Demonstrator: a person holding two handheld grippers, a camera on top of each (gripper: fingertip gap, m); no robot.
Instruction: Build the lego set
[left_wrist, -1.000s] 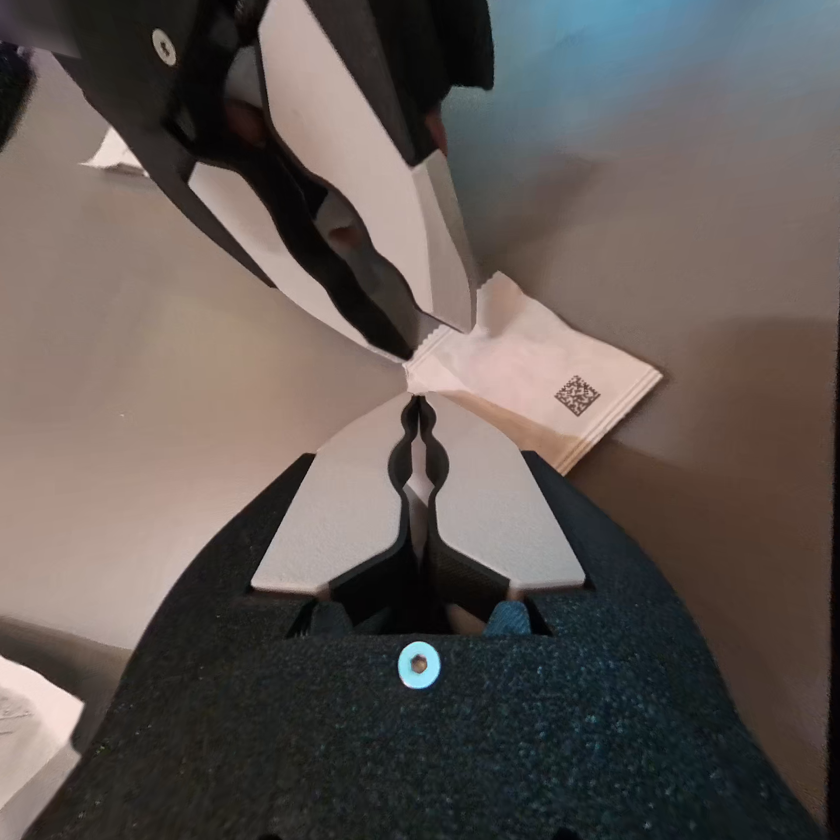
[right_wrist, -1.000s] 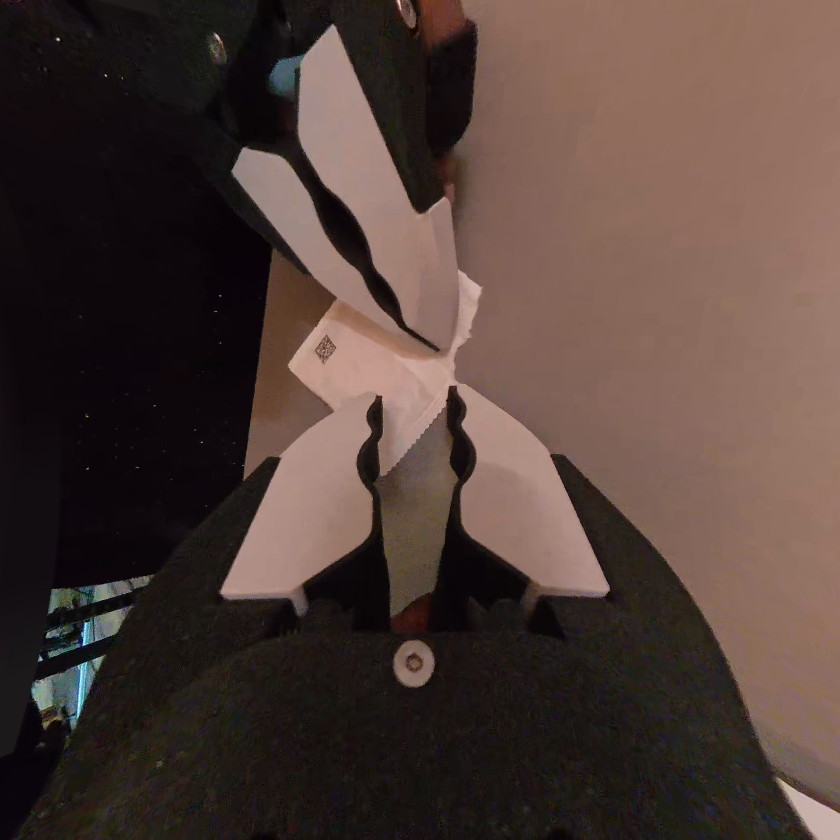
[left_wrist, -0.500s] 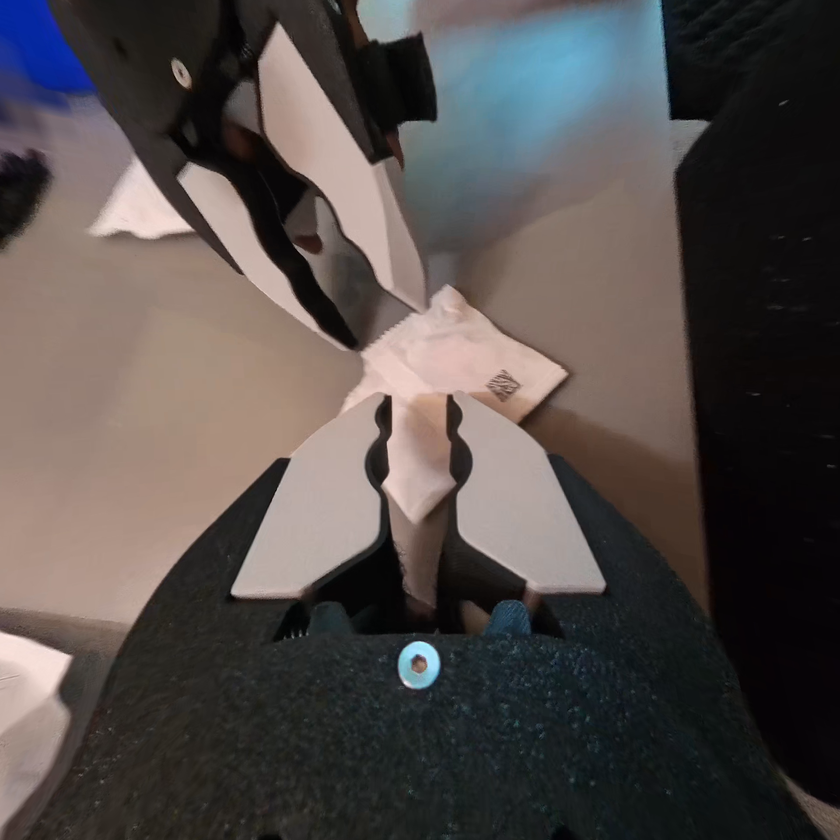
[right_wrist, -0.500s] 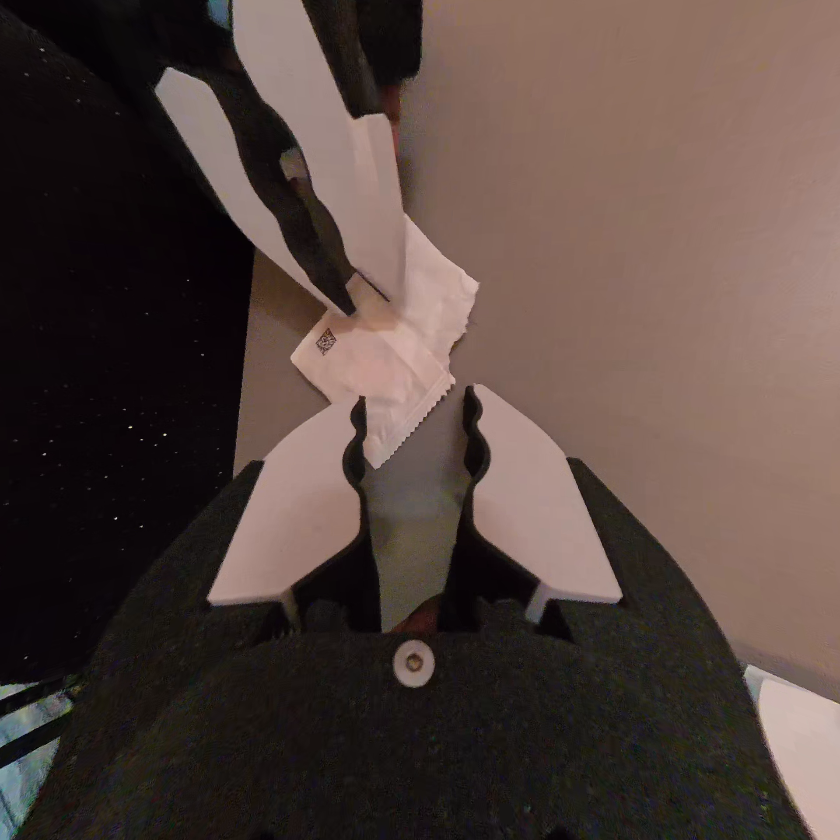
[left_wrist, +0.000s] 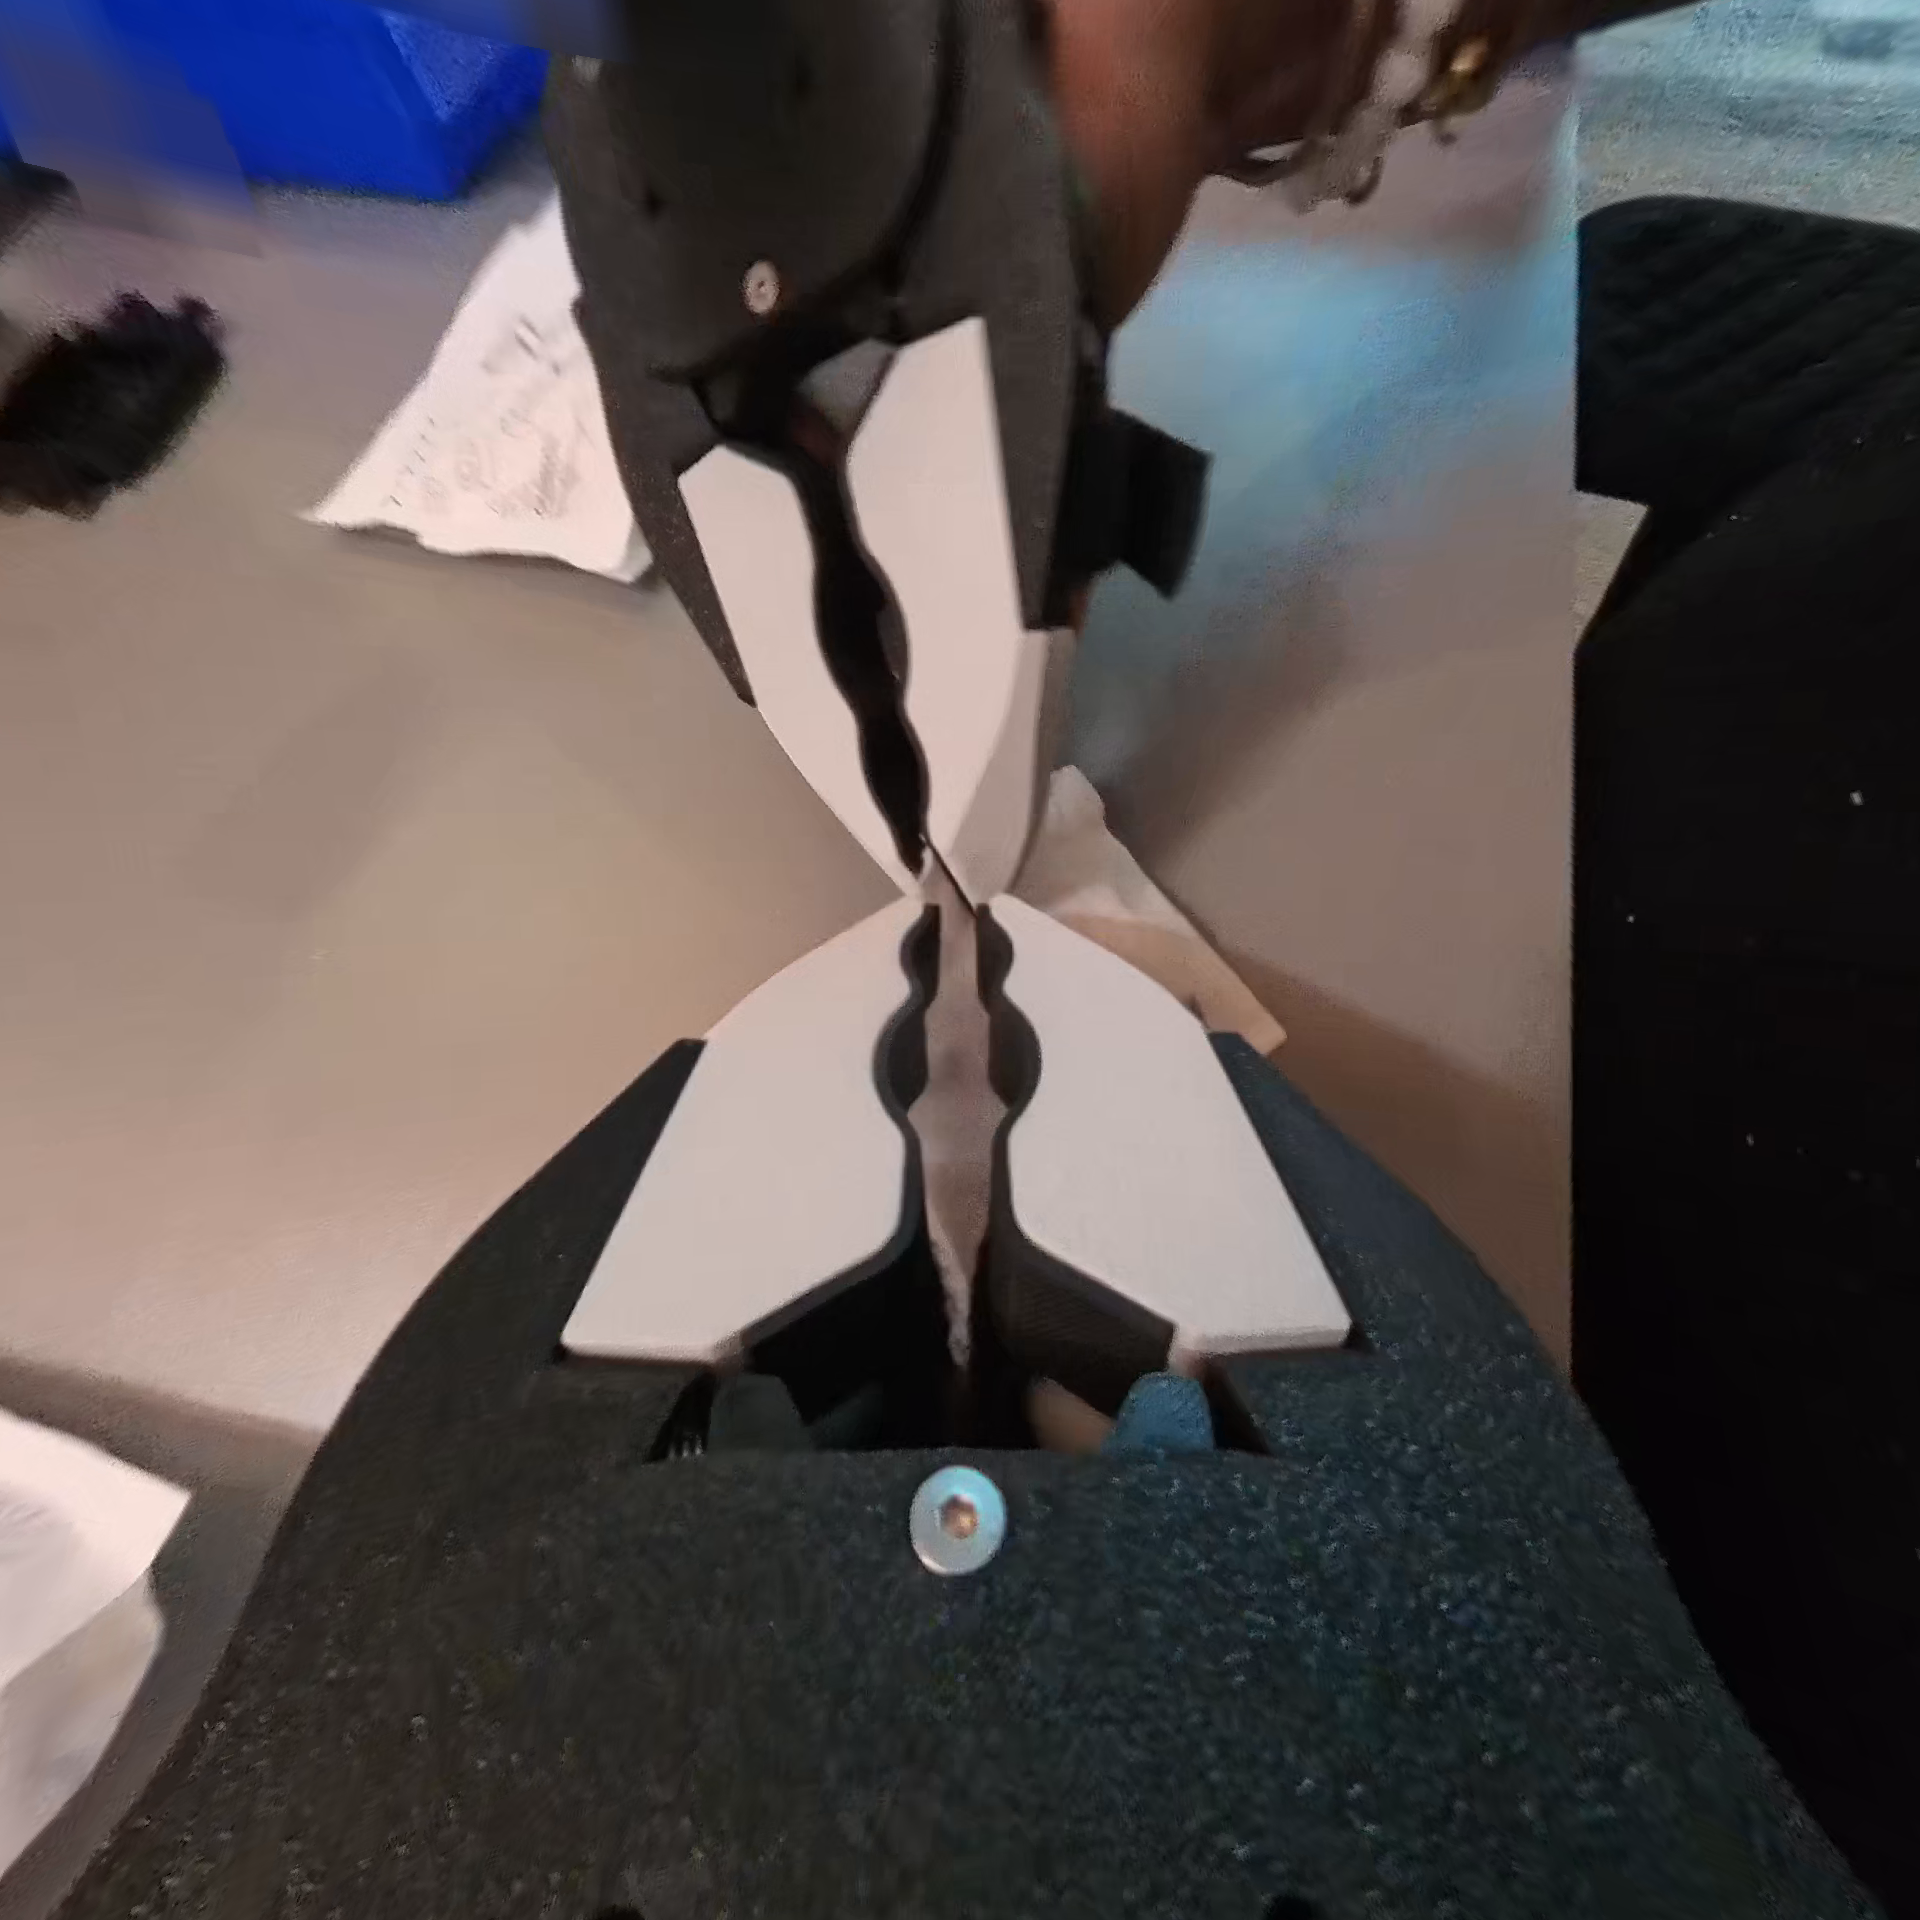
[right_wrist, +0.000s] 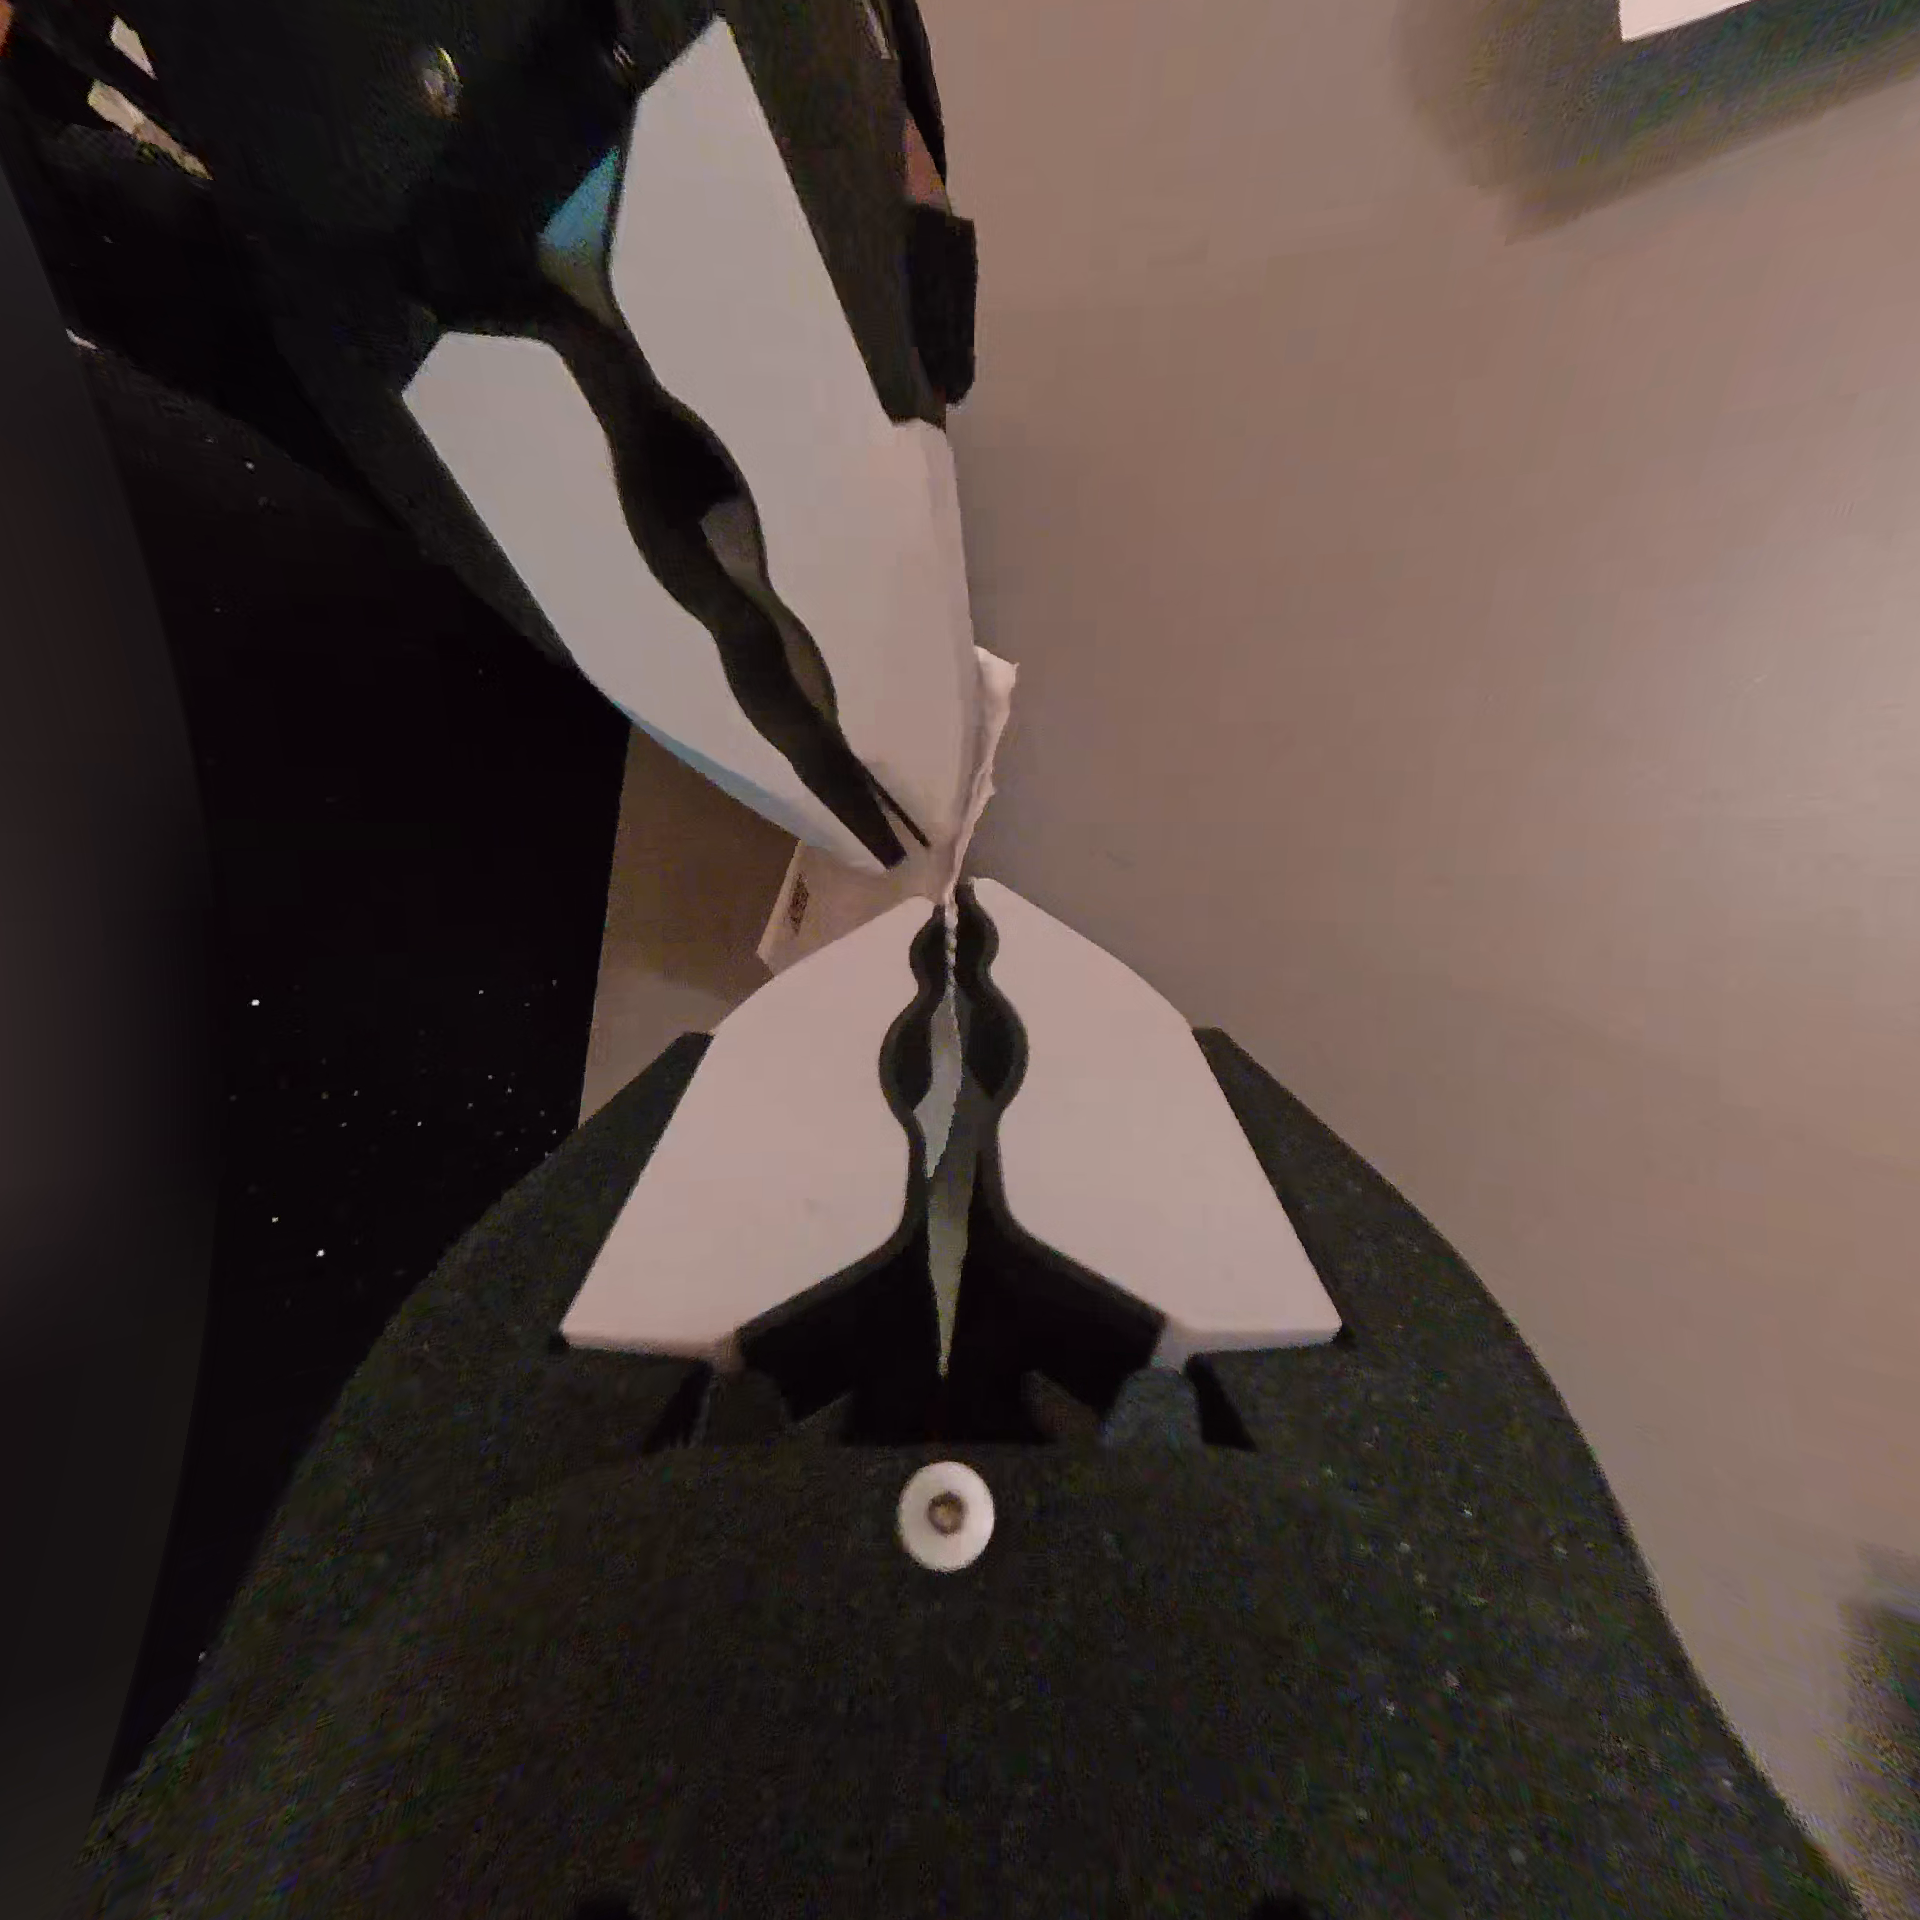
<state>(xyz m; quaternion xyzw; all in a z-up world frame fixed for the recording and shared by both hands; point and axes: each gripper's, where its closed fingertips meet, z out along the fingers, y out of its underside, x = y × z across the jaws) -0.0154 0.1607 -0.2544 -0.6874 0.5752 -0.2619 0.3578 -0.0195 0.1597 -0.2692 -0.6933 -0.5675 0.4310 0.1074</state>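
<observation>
The left hand-held gripper (left_wrist: 958, 914) is nearly closed on a white paper packet (left_wrist: 1127, 914) at mid-frame, and the right hand-held gripper (right_wrist: 951, 914) is clamped on the packet's serrated edge (right_wrist: 948, 1049), tip to tip. The packet is held above the tan desk (left_wrist: 364, 883). Both grips are judged best kept firm and close together, so the paper is not let slip.

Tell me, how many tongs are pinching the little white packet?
2. The left tongs pinch one edge of the white packet; the right tongs pinch its zigzag edge, tip to tip.
</observation>
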